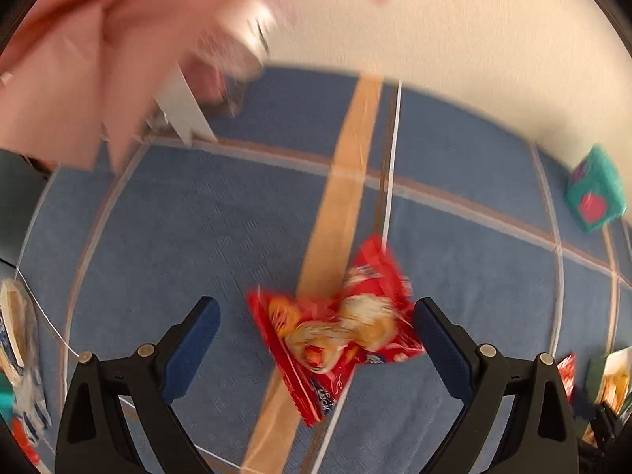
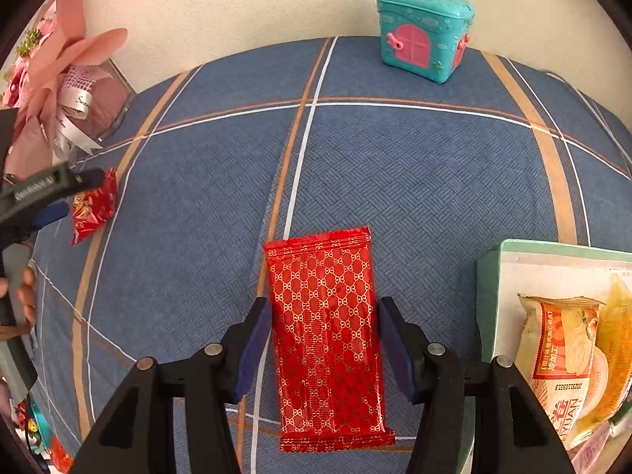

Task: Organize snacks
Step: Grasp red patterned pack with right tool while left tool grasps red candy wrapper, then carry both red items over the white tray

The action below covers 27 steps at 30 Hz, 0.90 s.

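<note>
In the left wrist view a small red snack packet [image 1: 339, 331] lies on the blue checked cloth between the wide-open fingers of my left gripper [image 1: 316, 339]; the image is blurred. In the right wrist view a long red patterned packet [image 2: 328, 339] lies flat between the fingers of my right gripper [image 2: 326, 339], which stand close to its two long edges; I cannot tell whether they press it. The small red packet [image 2: 94, 205] and the left gripper [image 2: 59, 193] also show at the far left of that view. A pale green box [image 2: 489, 276] holding snack packets [image 2: 565, 359] stands at the right.
A teal toy house with a pink door [image 2: 424, 31] stands at the back by the wall; it also shows in the left wrist view [image 1: 596, 189]. A pink flower bouquet with ribbon [image 2: 67, 91] is at the back left. More packets [image 1: 19, 335] lie at the left edge.
</note>
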Motion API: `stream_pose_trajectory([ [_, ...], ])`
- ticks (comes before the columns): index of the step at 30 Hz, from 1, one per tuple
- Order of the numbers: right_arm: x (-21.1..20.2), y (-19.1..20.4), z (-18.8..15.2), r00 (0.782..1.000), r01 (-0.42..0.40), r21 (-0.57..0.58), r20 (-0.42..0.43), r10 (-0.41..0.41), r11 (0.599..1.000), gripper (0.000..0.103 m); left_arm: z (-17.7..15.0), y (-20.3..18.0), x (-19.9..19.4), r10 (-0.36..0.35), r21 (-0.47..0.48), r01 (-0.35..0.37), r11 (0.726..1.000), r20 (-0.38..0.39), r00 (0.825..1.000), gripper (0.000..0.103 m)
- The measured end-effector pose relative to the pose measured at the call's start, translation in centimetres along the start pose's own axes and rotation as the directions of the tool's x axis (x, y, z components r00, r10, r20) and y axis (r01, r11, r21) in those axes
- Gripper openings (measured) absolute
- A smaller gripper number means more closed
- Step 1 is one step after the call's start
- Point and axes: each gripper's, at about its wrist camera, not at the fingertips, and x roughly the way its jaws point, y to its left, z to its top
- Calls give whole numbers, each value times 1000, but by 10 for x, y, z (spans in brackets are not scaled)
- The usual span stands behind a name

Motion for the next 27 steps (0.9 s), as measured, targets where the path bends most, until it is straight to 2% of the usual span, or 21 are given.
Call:
stream_pose_trajectory([
  [3, 3, 4, 2, 1000, 11, -14, -5, -11, 1000, 59, -8, 6, 11, -78, -83, 75, 994, -36, 996, 68],
  [5, 3, 5, 2, 1000, 8, -12, -9, -8, 1000, 57, -12, 4, 8, -68, -66, 66, 996, -19, 998, 61],
  [6, 8, 5, 0, 1000, 9, -9, -10, -9, 1000, 56, -14, 2, 6, -72, -57, 71, 996, -15, 997, 48],
  [11, 9, 2, -3, 1000, 12, -8, -13, -12, 1000, 46, -22, -1, -16, -74, -60, 75, 995, 29, 997, 47],
  [17, -1, -3, -9, 999, -21, 21, -30, 21, 1000, 46, -52, -4, -55, -136, -139, 144, 980, 68, 988, 47],
  [21, -22, -2, -14, 999, -36, 24, -8, 36, 999, 46, -72, -11, -82, -181, -168, 196, 966, 100, 978, 47],
  [27, -58, -11, -25, 998, -50, 50, 41, 48, 998, 46, -97, -48, -118, -271, -166, 291, 942, 135, 953, 47],
])
